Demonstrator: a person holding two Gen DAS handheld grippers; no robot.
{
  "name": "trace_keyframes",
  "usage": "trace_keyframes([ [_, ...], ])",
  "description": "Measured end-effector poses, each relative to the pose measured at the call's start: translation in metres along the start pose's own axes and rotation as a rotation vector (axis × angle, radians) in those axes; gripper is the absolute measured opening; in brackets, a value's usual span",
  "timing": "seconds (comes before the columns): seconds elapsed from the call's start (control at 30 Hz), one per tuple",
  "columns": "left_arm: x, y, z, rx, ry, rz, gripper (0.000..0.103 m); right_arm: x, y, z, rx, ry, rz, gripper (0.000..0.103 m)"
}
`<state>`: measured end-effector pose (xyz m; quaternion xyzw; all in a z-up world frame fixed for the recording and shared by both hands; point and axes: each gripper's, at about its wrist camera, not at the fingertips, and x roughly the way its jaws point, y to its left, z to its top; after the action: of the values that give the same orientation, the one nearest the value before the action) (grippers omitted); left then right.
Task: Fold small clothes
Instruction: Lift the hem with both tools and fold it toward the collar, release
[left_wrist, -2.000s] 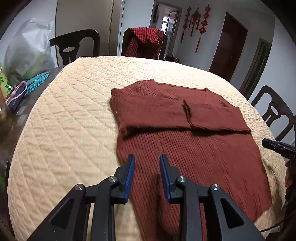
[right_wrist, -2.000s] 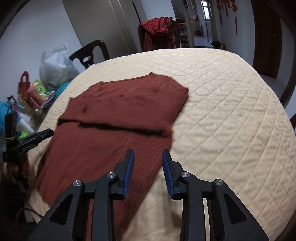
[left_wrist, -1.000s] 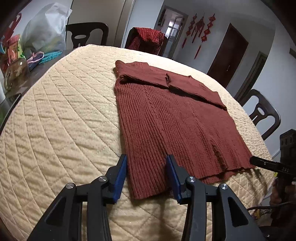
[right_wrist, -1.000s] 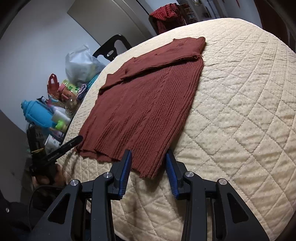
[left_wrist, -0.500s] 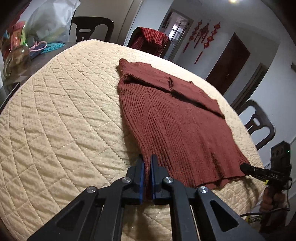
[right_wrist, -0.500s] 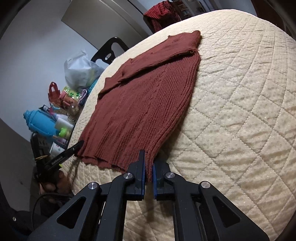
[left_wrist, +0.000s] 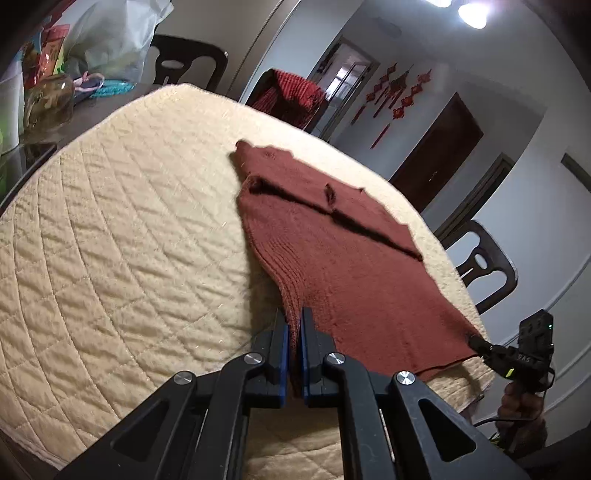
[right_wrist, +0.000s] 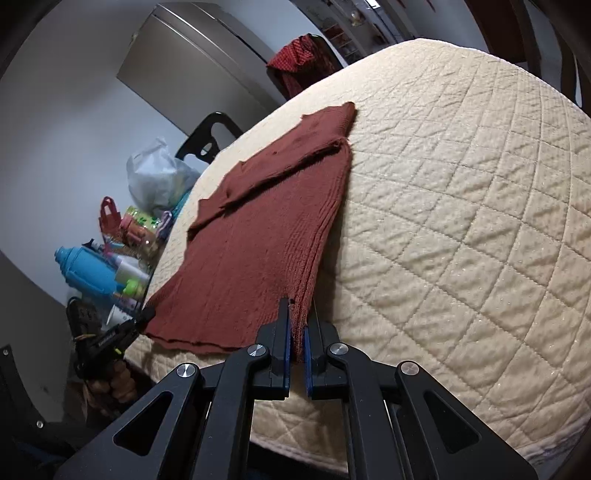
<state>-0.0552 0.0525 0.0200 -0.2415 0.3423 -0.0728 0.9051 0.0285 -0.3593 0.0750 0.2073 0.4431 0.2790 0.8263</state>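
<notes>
A rust-red knitted sweater (left_wrist: 343, 254) lies on a cream quilted table cover (left_wrist: 122, 240), its sleeves folded across the chest at the far end. My left gripper (left_wrist: 294, 325) is shut on the sweater's near left hem corner and has lifted it off the cover. My right gripper (right_wrist: 298, 317) is shut on the near right hem corner of the sweater (right_wrist: 266, 229), also raised. Each gripper shows in the other's view, the right one in the left wrist view (left_wrist: 480, 343) and the left one in the right wrist view (right_wrist: 144, 317).
Dark chairs (left_wrist: 484, 266) stand around the table; one holds a red checked cloth (left_wrist: 291, 96). A plastic bag (right_wrist: 155, 173), bottles and a blue flask (right_wrist: 88, 269) crowd the table's left side. The quilted cover (right_wrist: 461, 206) stretches wide to the right of the sweater.
Both grippers moved back to the hem, closed on its two corners and have now lifted them, so the near edge of the sweater rises off the cover.
</notes>
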Motion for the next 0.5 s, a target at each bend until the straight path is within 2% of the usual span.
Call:
trace_keyframes([
  [0.2, -0.009, -0.016, 0.03, 0.036, -0.088, -0.023, 0.007, -0.01, 0.02, 0.024, -0.063, -0.077, 0.052, 0.005],
  [0.37, -0.006, -0.025, 0.074, 0.06, -0.163, -0.015, 0.007, -0.011, 0.037, 0.065, -0.109, -0.139, 0.086, 0.005],
  [0.5, 0.006, -0.026, 0.11, 0.072, -0.192, -0.003, 0.007, -0.005, 0.047, 0.105, -0.148, -0.175, 0.087, 0.005],
])
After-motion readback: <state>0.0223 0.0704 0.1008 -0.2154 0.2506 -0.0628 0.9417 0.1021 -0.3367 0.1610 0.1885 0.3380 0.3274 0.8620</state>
